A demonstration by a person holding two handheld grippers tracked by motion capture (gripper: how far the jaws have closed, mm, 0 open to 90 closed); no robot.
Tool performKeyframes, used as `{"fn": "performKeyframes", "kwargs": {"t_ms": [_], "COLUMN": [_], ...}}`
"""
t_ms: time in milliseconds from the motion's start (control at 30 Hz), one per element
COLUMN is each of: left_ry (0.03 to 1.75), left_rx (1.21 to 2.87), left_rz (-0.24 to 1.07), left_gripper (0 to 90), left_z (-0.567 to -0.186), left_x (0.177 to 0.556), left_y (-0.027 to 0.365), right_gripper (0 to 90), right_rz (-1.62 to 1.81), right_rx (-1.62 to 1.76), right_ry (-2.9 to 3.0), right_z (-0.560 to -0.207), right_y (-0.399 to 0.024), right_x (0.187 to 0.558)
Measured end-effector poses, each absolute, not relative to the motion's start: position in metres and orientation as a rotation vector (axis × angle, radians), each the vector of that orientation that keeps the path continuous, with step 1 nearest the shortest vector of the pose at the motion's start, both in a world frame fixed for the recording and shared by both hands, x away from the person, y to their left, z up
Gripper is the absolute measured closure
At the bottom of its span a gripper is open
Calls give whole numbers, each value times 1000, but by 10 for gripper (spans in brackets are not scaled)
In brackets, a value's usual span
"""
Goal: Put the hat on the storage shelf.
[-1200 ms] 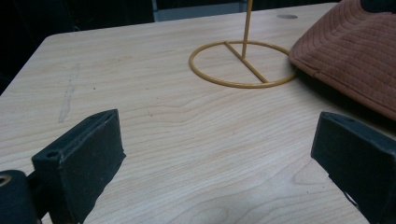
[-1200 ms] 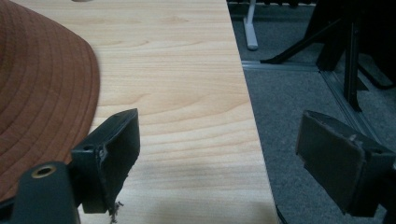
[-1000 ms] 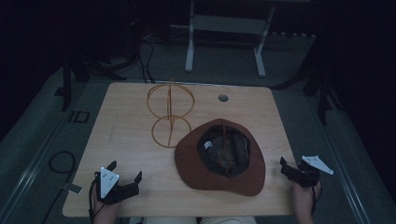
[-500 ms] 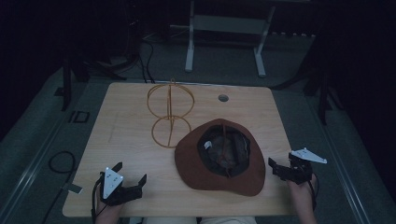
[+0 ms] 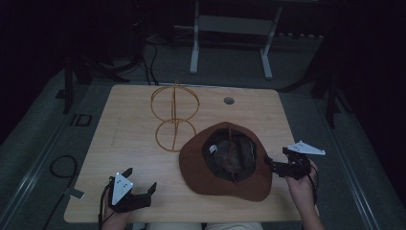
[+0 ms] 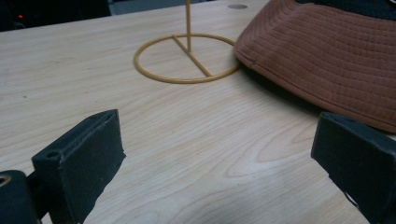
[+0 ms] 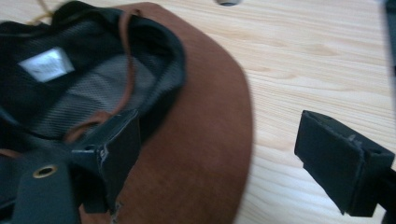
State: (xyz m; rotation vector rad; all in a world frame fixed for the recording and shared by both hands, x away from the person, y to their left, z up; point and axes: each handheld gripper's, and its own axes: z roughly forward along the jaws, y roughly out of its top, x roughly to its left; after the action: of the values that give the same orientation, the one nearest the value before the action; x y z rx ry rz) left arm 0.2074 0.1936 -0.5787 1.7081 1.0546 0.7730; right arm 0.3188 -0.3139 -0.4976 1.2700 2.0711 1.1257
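Brown cloth is what we are after: the hat (image 5: 225, 160) lies upside down on the wooden table (image 5: 129, 143), brim spread flat and its dark lining and chin cord facing up, so the brim edge is the easiest part to pinch. It sits toward our right side, its far edge touching or just beside the base ring of the gold wire stand (image 5: 174, 117), which rises upright near the table's middle. We judge that the stand is where the hat belongs, since its round wire head matches a crown.

We bring our right gripper (image 5: 277, 165) to the hat's right brim with the jaws spread wide. In the right gripper view one jaw hovers over the brim (image 7: 205, 116) near the lining while the other stands over bare wood, so the brim edge lies between them, ready to be clamped; nothing is held yet.

Our left gripper (image 5: 139, 184) waits near the front left corner, well apart from the hat, jaws also wide with only table between them. In the left gripper view the stand's base ring (image 6: 187, 58) and the brim lie ahead, so that hand looks poised to help once the hat lifts.
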Motion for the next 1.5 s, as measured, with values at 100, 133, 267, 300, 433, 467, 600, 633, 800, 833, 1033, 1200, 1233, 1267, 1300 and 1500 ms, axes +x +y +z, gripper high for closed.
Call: {"fn": "performKeyframes", "kwargs": {"t_ms": [100, 133, 267, 300, 433, 467, 600, 633, 800, 833, 1033, 1200, 1233, 1267, 1300, 1500], "left_ry": [1046, 1044, 1044, 1044, 1047, 1049, 1055, 1057, 1053, 1052, 1048, 1051, 1050, 1050, 1051, 1054], "left_rx": [1727, 1729, 1730, 1733, 1737, 1738, 1735, 1734, 1746, 1744, 1750, 1755, 1755, 1757, 1758, 1761], "left_rz": [777, 775, 771, 771, 763, 765, 765, 761, 758, 757, 760, 757, 758, 758, 759, 772], "left_gripper": [27, 27, 27, 27, 27, 27, 27, 27, 27, 27, 27, 27, 27, 27, 27, 27], "left_z": [-579, -579, -580, -580, -580, -580, -581, -581, -581, -581, -581, -581, -581, -581, -581, -580], "left_x": [208, 208, 208, 208, 208, 208, 209, 209, 209, 209, 208, 208, 208, 208, 208, 208], "left_y": [192, 192, 192, 192, 192, 192, 193, 193, 193, 192, 192, 192, 192, 192, 192, 192], "right_gripper": [158, 165, 162, 147, 110, 109, 110, 111, 139, 143, 205, 232, 264, 303, 313, 559], "right_rz": [1155, 1147, 1148, 1143, 1136, 1125, 1045, 1026, 967, 954, 851, 791, 783, 772, 760, 594], "right_rx": [1267, 1263, 1261, 1261, 1285, 1288, 1259, 1254, 1254, 1254, 1260, 1270, 1273, 1265, 1259, 1104], "right_ry": [2116, 2121, 2125, 2126, 2163, 2157, 2172, 2174, 2198, 2210, 2245, 2269, 2278, 2276, 2275, 2235], "right_z": [-495, -495, -492, -491, -490, -491, -495, -496, -507, -510, -525, -537, -540, -542, -545, -554], "right_y": [-308, -305, -296, -293, -285, -283, -269, -266, -254, -252, -240, -231, -230, -228, -227, -217], "right_x": [327, 329, 339, 343, 358, 361, 374, 377, 393, 396, 410, 415, 415, 415, 414, 408]}}
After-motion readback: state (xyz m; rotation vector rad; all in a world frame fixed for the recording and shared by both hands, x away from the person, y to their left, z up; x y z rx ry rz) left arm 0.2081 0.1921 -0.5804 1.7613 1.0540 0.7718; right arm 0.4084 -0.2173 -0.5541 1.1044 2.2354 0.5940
